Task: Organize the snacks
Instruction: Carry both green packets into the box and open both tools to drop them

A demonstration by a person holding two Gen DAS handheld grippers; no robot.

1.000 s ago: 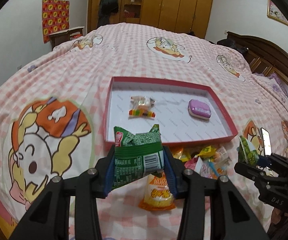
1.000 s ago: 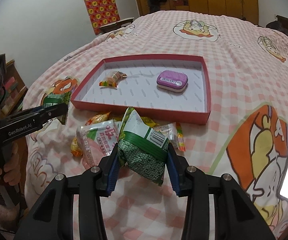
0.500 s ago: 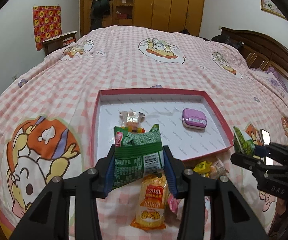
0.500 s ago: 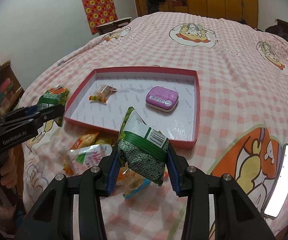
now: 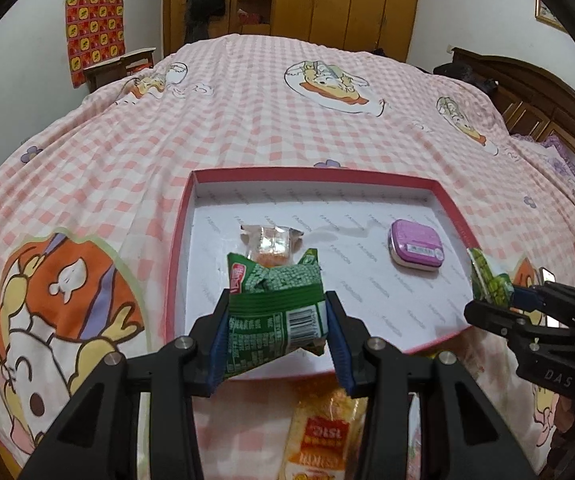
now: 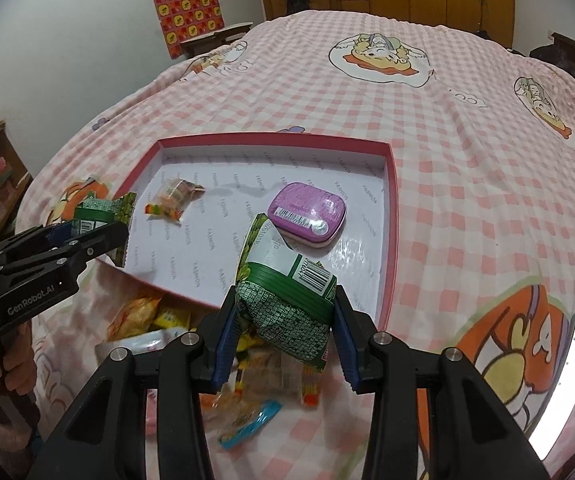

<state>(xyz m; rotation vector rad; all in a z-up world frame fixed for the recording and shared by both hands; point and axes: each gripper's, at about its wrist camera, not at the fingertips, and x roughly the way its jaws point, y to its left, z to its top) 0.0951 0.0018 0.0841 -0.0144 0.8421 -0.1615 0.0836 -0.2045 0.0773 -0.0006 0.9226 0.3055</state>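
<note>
The left gripper has its blue pads clamped on a green snack packet, held above the near edge of a shallow red-rimmed box that lies on a pink checked bedspread. The right gripper likewise pinches a second green packet between its pads, just over the box's near rim. Inside the box, on its white floor, lie a clear-wrapped candy toward the left and a purple tin toward the right, well apart from each other. In front of the box, on the bedspread, sits a loose heap of snacks: an orange packet below the left gripper, with yellow, pink and blue wrappers under the right one. A white phone lies at the right edge of the right wrist view
</note>
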